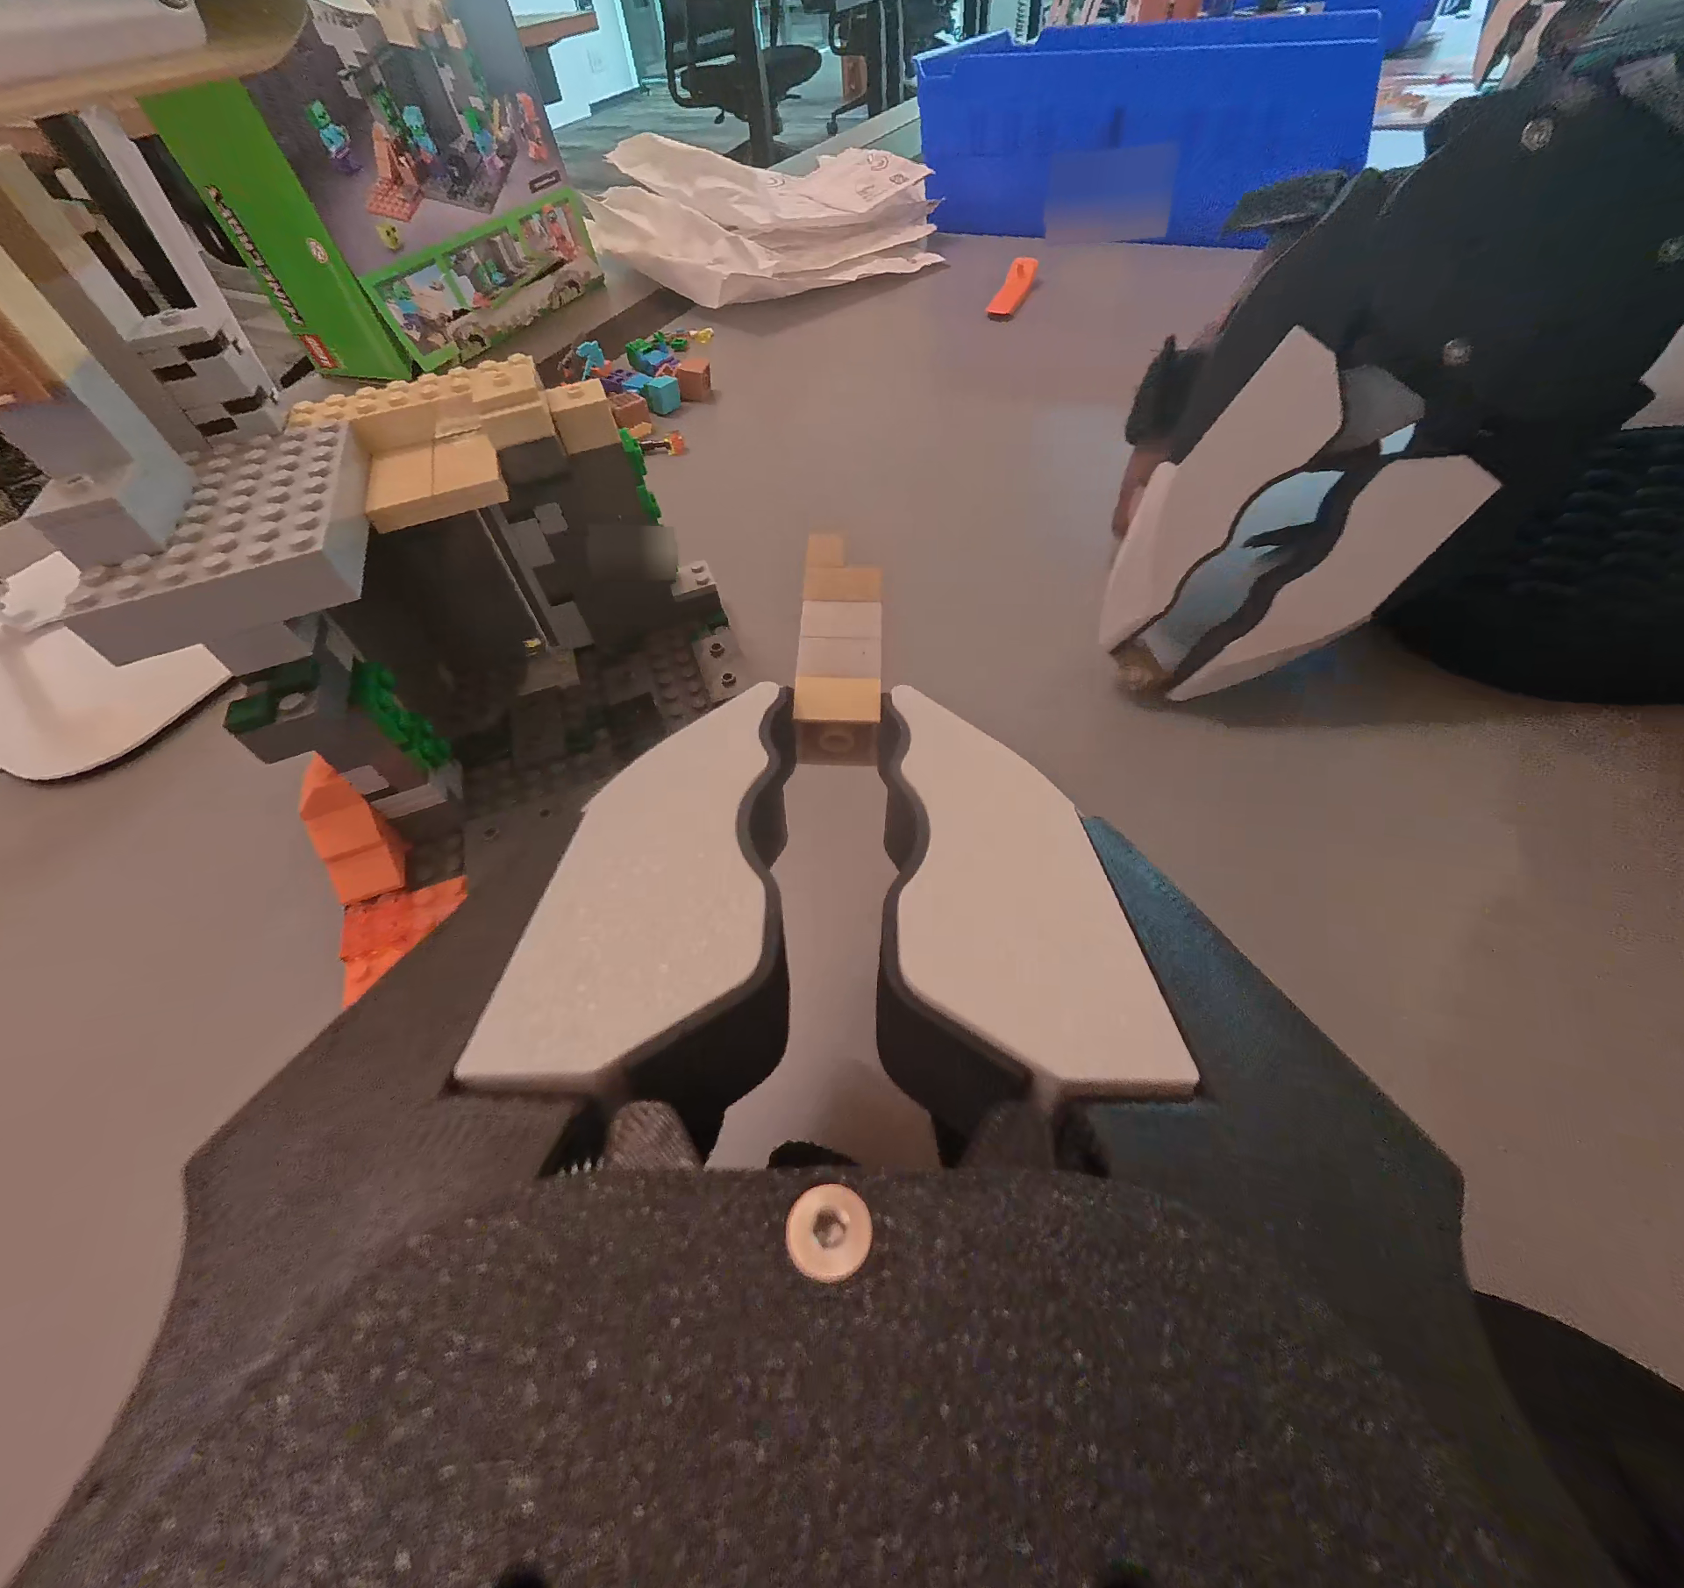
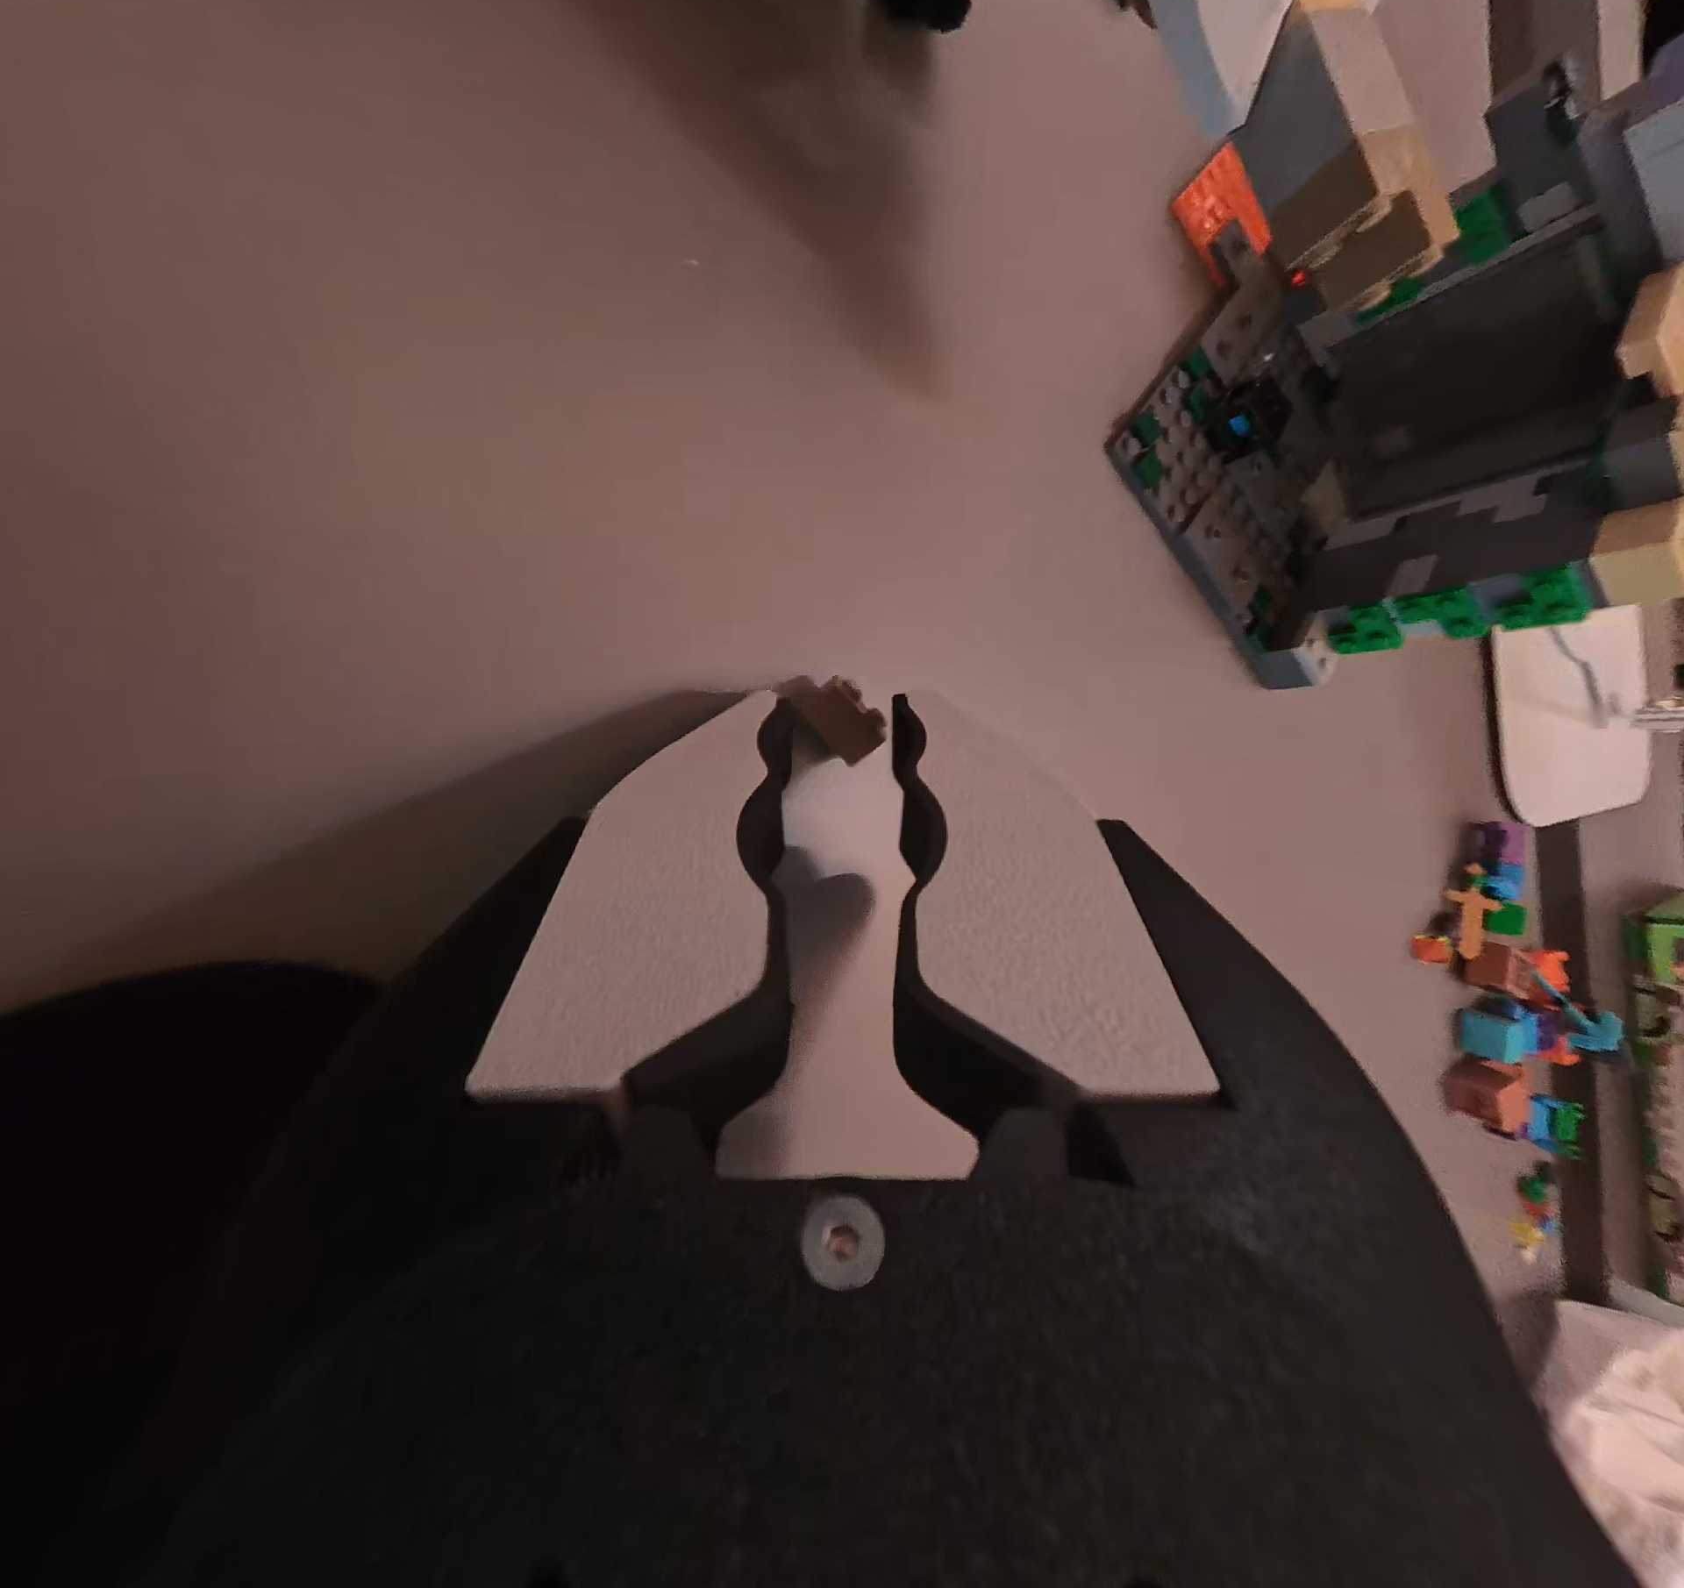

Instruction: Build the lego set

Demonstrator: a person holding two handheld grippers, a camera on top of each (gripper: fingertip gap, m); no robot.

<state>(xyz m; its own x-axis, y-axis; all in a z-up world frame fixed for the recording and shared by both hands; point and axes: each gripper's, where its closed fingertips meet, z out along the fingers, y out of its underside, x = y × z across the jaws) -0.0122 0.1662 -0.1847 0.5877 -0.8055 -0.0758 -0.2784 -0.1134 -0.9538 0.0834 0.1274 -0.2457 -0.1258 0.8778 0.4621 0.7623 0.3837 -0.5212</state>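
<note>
Studs top a small brown brick [image 2: 838,729] between right claw [image 2: 836,724] tips.

Left wrist view bright, daylit; right wrist view dim, motion-blurred; fisheye bending at edges.

The desk [image 1: 911,415] is showing a smooth, matt grey surface. The left gripper [image 1: 836,715] is presenting matt, finely grained grey fingers [image 1: 656,907] on a rough, speckled black plastic body. The paper bags [image 1: 775,223] are looking crinkled; the blue bin [image 1: 1139,105] is showing ribbed plastic.
</note>
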